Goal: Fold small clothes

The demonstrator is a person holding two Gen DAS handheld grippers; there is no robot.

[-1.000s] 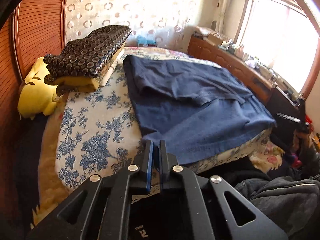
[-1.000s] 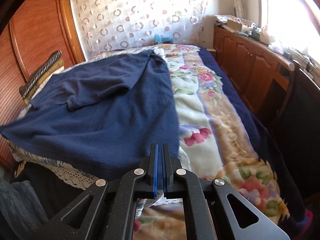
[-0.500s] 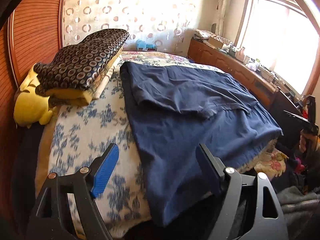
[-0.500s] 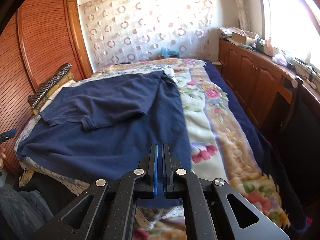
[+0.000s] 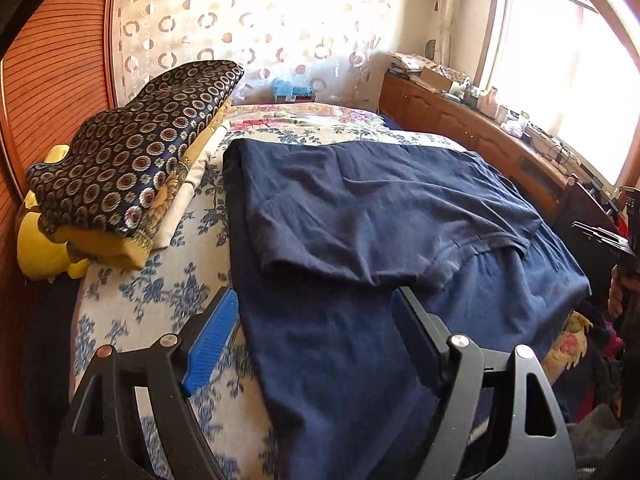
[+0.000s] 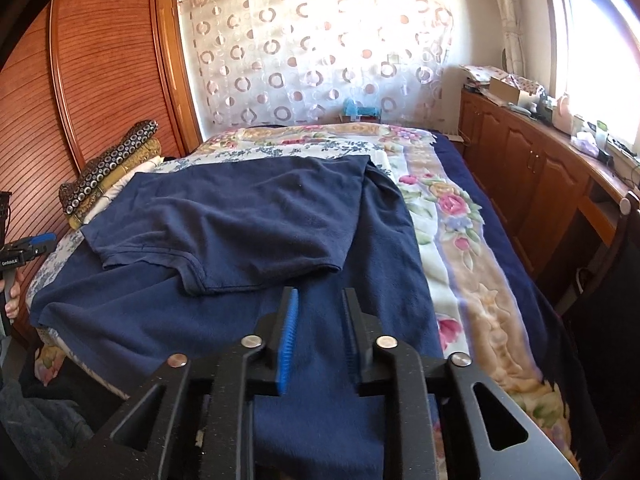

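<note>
The navy garment (image 5: 360, 264) lies spread across the bed (image 5: 132, 320), its upper portion folded down over the lower portion so that a hemmed sleeve edge sits on top, about midway along its length. Its near edge hangs over the side of the mattress, and its left edge runs alongside the bare blue-and-white floral bedcover. In the right wrist view the same garment (image 6: 248, 240) covers the left half of the bed, with a pink-flowered blanket (image 6: 452, 224) exposed to its right. The left gripper (image 5: 316, 320) is positioned above the garment's near left edge with its jaws spread wide; nothing is clamped between them, and the blue pad on one finger faces inward over the bedcover. The right gripper (image 6: 318, 320) is positioned above the garment's near right portion; its jaws have just been opening and now stand narrowly apart, with cloth visible below the gap but not pinched by the pads. A folded, circle-patterned quilt stack (image 5: 132, 160) rests at the bed's left side beside a yellow plush toy (image 5: 44, 248). A wooden cabinet (image 6: 532, 184) lines the window wall, and a sheer patterned curtain (image 6: 320, 52) hangs behind the bed.
</note>
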